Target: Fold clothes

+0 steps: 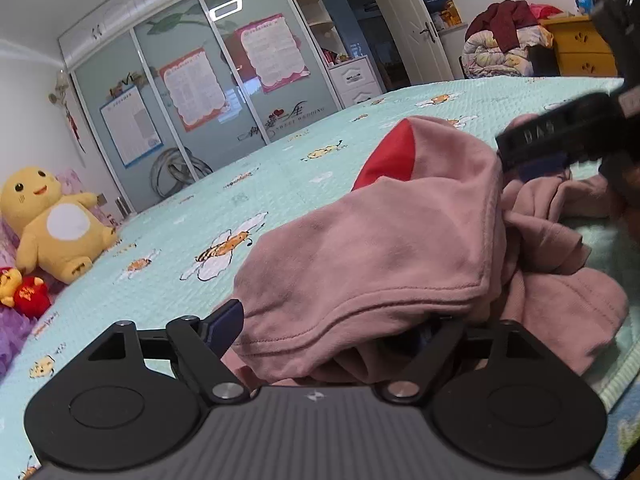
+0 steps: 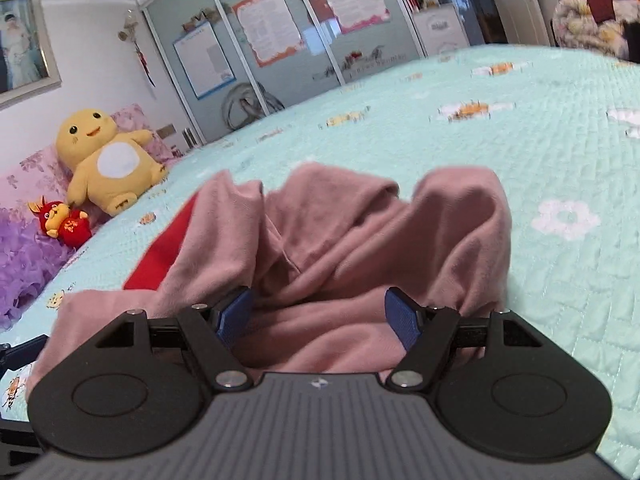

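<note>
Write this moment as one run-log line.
left tool: open, pink garment draped over | right tool: open around garment | bedspread: garment bunched

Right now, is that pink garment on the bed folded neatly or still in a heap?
Still in a heap: the pink garment lies bunched in loose humps and creases on the bed, edges uneven.

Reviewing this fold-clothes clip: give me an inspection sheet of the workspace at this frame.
Surface: bed with mint quilt, bee and flower print.
Job's things: pink garment with red part, crumpled, unfolded.
Clutter: yellow plush toy and small red plush toy at the bed's edge.
Grippers: left gripper open, fabric draped over it; right gripper open around a fold.
Cables: nothing seen.
Surroundings: sliding wardrobe with posters, bedding pile.
</note>
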Demonstrator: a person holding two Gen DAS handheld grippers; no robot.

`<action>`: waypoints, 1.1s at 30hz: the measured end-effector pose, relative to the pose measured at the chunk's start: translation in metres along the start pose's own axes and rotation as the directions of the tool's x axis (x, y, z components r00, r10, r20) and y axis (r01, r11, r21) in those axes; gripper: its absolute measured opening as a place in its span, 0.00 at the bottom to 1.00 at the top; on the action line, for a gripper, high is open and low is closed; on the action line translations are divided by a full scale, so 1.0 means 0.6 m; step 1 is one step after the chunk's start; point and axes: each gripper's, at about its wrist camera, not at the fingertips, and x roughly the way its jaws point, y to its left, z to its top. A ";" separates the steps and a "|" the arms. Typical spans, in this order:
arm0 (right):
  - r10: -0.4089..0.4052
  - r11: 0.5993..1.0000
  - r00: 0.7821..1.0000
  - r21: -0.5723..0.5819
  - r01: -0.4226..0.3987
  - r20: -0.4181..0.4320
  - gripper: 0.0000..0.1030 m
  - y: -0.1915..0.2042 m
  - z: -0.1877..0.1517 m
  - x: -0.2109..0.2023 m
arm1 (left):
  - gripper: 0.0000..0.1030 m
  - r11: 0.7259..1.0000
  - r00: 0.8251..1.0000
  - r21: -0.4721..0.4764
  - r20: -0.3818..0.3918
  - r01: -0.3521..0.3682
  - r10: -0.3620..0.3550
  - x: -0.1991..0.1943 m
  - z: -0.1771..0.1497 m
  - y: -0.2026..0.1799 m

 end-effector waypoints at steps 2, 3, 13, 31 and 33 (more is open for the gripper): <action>-0.012 0.999 0.998 -0.047 0.015 0.070 0.71 0.013 0.001 -0.011 | 0.82 1.000 1.000 0.006 0.011 -0.007 0.007 -0.001 -0.005 -0.003; 0.004 0.998 0.995 -0.058 0.002 0.096 0.71 0.017 0.002 -0.015 | 0.82 1.000 1.000 0.004 0.016 -0.008 0.007 -0.002 -0.008 -0.003; 0.236 0.972 0.971 0.032 -0.235 -0.031 0.48 0.051 -0.003 0.029 | 0.93 0.993 0.999 -0.115 0.043 -0.004 0.009 0.006 -0.033 0.003; 0.155 0.986 0.984 -0.050 -0.160 -0.089 0.36 0.114 -0.007 0.051 | 1.00 0.979 0.999 -0.205 0.048 -0.014 0.025 0.013 -0.048 -0.003; 0.151 0.986 0.984 -0.052 -0.156 -0.090 0.37 0.113 -0.007 0.051 | 1.00 0.979 0.998 -0.205 0.050 -0.016 0.027 0.014 -0.048 -0.003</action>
